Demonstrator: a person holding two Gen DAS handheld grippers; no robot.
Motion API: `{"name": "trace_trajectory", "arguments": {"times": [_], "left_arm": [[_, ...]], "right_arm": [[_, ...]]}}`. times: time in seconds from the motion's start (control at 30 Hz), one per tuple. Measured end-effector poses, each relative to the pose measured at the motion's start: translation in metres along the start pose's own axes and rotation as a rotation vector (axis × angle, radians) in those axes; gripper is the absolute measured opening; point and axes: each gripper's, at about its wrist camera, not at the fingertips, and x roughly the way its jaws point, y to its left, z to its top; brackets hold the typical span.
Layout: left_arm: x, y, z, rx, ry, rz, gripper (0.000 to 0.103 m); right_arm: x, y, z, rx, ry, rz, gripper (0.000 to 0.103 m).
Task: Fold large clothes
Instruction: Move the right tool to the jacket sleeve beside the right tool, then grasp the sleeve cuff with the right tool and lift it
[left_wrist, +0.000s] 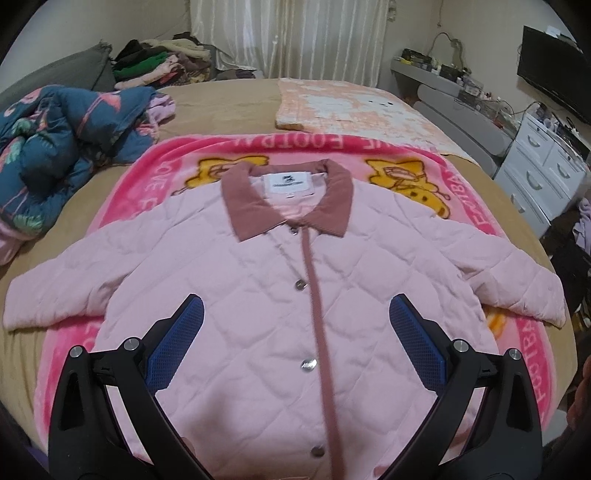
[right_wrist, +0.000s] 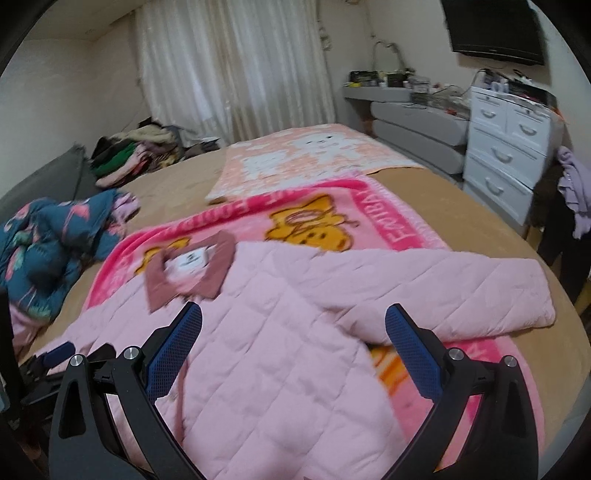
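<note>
You are holding both claws spread, pinching nothing. The pink jacket (left_wrist: 280, 295) is lying flat below the left gripper (left_wrist: 295, 325); its right sleeve (right_wrist: 461, 295) is stretching crosswise just ahead of the right gripper (right_wrist: 293, 332) (nearer claw).

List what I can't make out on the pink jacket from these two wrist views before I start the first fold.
- Pink jacket hem: cut off by the bottom edge and the left gripper frame, left wrist view.
- Neck label text: too small, left view; blurred, right view.
- Sleeve on the left of the left view: out of the right view, past the right gripper.
- Jacket's back: hidden, face down on the blanket.
</note>
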Motion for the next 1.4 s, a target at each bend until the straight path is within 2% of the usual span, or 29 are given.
{"name": "trace_trajectory", "arguments": {"times": [0.17,0.37,0.5,0.6,0.97,1.17,1.3,1.4], "left_arm": [[0.020,-0.020,0.017,0.015,0.007,-0.019,0.094],[0.050,-0.046,0.028,0.053,0.030,-0.030,0.094],[0.068,-0.060,0.030,0.058,0.042,-0.036,0.094],[0.084,-0.069,0.029,0.063,0.058,-0.031,0.094],[0.132,-0.099,0.015,0.086,0.123,-0.005,0.094],[0.144,-0.106,0.013,0.090,0.127,-0.013,0.094],[0.146,-0.103,0.016,0.083,0.127,-0.008,0.094],[0.142,-0.095,0.020,0.094,0.119,0.003,0.094]], "right_arm": [[0.017,-0.030,0.013,0.055,-0.008,-0.054,0.099],[0.046,-0.085,0.016,0.171,0.016,-0.142,0.099],[0.066,-0.133,0.006,0.268,0.046,-0.213,0.099],[0.073,-0.166,-0.001,0.342,0.030,-0.266,0.099],[0.105,-0.280,-0.044,0.639,0.103,-0.368,0.099],[0.111,-0.327,-0.070,0.805,0.105,-0.382,0.099],[0.122,-0.360,-0.083,0.932,0.105,-0.334,0.099],[0.126,-0.382,-0.083,0.981,0.057,-0.312,0.098]]}}
